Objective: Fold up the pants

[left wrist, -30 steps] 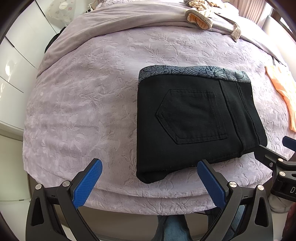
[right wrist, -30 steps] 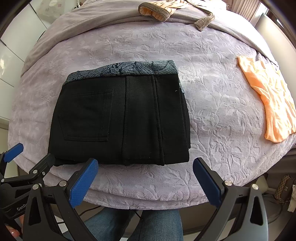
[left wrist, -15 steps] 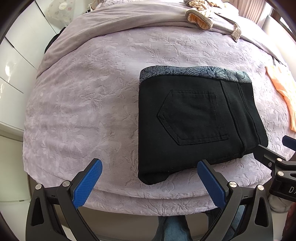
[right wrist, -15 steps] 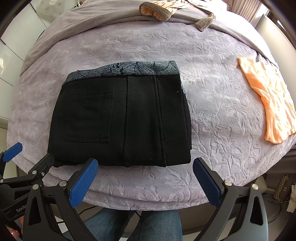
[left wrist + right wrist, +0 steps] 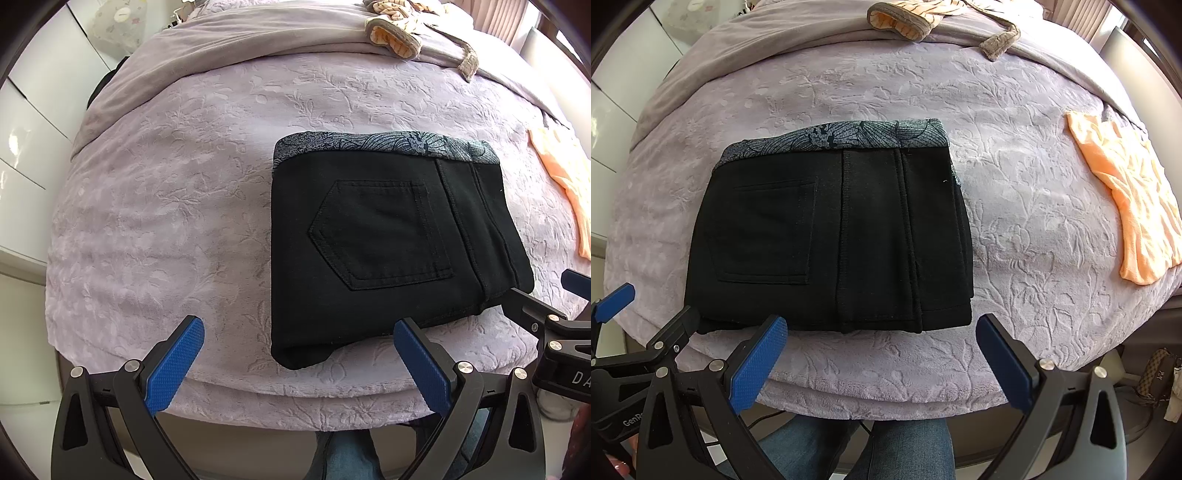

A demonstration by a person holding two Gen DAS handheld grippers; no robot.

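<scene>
Pants (image 5: 831, 236) folded on bed (image 5: 1015, 229), underlayers hidden; both claws (image 5: 297, 365) (image 5: 881, 363) apart.

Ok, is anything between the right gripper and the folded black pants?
Nothing visible. The right gripper hangs open just off the bed's near edge, with only bare lavender bedspread before the black pants.

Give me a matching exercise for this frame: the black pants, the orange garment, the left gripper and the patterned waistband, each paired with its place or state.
Things:
1. black pants
2. orange garment
3. left gripper
4. patterned waistband

Places or states:
A. open, holding nothing
B. far edge of the folded stack
C. folded near the bed's front edge
D. right side of the bed, apart from the stack

Pairs: 1-C, 2-D, 3-A, 4-B
</scene>
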